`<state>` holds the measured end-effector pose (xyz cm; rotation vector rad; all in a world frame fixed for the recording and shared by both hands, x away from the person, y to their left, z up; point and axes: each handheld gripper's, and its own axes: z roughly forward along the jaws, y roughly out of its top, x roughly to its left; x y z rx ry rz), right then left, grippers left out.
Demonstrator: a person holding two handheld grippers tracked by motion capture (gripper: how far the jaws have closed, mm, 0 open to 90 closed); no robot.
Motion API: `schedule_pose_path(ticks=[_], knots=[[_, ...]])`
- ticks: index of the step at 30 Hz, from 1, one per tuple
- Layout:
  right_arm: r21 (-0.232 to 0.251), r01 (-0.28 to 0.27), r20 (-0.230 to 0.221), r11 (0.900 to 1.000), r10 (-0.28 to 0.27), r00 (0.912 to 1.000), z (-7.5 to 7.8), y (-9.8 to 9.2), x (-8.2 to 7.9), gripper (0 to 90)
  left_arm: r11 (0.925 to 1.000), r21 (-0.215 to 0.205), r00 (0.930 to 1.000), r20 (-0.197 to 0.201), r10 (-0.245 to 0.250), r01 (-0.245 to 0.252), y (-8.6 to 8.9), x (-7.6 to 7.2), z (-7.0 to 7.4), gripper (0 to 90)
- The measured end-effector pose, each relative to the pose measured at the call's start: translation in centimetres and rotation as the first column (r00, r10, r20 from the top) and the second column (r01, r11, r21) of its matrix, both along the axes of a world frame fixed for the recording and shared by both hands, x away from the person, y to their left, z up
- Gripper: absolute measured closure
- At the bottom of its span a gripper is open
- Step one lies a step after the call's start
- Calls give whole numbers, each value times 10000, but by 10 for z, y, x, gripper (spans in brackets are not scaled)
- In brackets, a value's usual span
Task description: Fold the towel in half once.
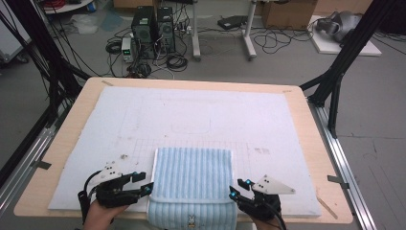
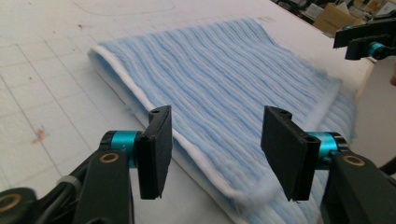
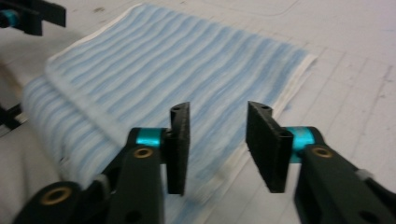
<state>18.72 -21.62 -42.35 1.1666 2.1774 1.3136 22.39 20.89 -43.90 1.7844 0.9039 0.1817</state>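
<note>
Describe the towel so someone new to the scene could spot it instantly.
Start from the wooden table and its white mat. At the mat's near edge, between the left gripper and the right gripper, lies a folded towel. It is the one soft blue-and-white striped thing there, with a small rabbit mark at its near hem.

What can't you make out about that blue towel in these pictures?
- Towel: its near end is cut off by the bottom edge of the high view.
- Small emblem: too small to read.
- Layers under the fold: hidden by the top layer.
- Right gripper view: towel blurred.
</note>
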Motion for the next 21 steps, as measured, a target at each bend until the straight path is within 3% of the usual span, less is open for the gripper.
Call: schedule_pose_path(ticks=[4, 6, 9, 15, 21], knots=[[5, 754, -92, 9972, -754, 9971, 0, -1, 16, 409, 9993, -12, 9992, -155, 371, -371, -4, 21, 5, 392], [-38, 981, -66, 9952, -982, 9951, 0, -2, 25, 399, 9978, -215, 9977, -263, 625, -630, -7, 31, 7, 364], [-208, 1291, -173, 9914, -1295, 9914, 0, -3, 39, 389, 9955, -202, 9955, -228, 919, -923, -11, 42, 9, 298], [-354, 1258, -443, 9914, -1273, 9909, -2, -2, 66, 386, 9920, -26, 9916, -262, 1264, -1265, -19, 67, 6, 276], [-657, 1039, -982, 9924, -1100, 9891, -7, 3, 96, 416, 9909, 442, 9869, -944, 1311, -1274, -23, 88, -9, 345]])
